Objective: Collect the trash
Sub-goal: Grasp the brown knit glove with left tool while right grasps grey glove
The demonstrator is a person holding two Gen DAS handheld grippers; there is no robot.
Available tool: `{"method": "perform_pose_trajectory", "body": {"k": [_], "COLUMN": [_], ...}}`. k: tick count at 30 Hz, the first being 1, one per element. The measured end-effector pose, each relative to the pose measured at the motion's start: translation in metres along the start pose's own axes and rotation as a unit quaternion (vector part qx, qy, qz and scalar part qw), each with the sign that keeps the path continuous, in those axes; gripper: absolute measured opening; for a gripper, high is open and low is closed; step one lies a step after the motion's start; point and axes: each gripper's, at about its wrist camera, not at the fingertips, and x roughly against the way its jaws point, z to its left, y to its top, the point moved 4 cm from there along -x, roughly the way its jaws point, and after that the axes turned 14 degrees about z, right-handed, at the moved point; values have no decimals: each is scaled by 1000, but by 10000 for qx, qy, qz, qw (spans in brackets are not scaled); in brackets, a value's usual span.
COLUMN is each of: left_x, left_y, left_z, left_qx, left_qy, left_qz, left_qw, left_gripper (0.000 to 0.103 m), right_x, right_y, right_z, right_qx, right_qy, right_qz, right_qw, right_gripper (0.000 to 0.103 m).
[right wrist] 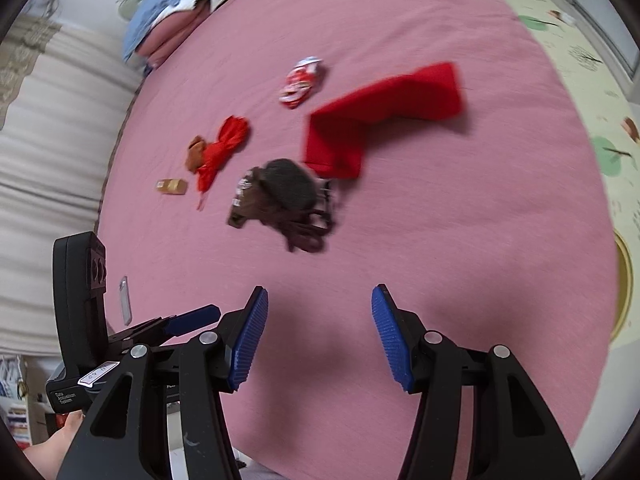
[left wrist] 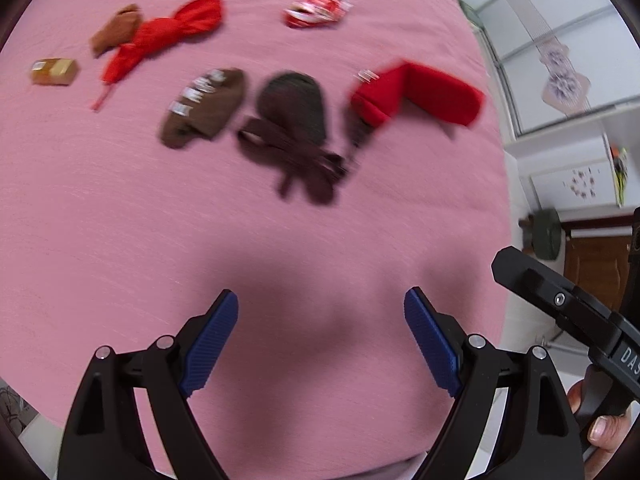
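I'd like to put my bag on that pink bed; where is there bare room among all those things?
The widest bare stretch of pink sheet lies between the open grippers and the dark cloth bundle. The strip right of the red sock is also bare. It is crowded from the gold wrapper across to the sock.

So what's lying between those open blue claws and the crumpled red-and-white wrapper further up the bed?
In the left wrist view, bare pink sheet first, then the dark brown bundle beyond the left gripper; bare sheet again before the wrapper.
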Motion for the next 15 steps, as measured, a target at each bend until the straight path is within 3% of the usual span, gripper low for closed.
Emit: {"method": "perform_pose_trajectory", "body": {"k": [8, 15], "left_x": [16, 13], "left_y": [46, 85], "left_z": [51, 73], "left_qx": [343, 531], "left_qy": [37, 20], "left_qz": [-204, -295], "left_qw": [9992, 9981], "left_gripper": [85, 85], "right_x": [-35, -57], "right_y": [48, 86], "right_z": [43, 51], "right_qx": [267, 306], "right_qy": [20, 50], "right_qz": [179, 256], "right_qw": [9995, 9992], "right_gripper": [54, 54]}}
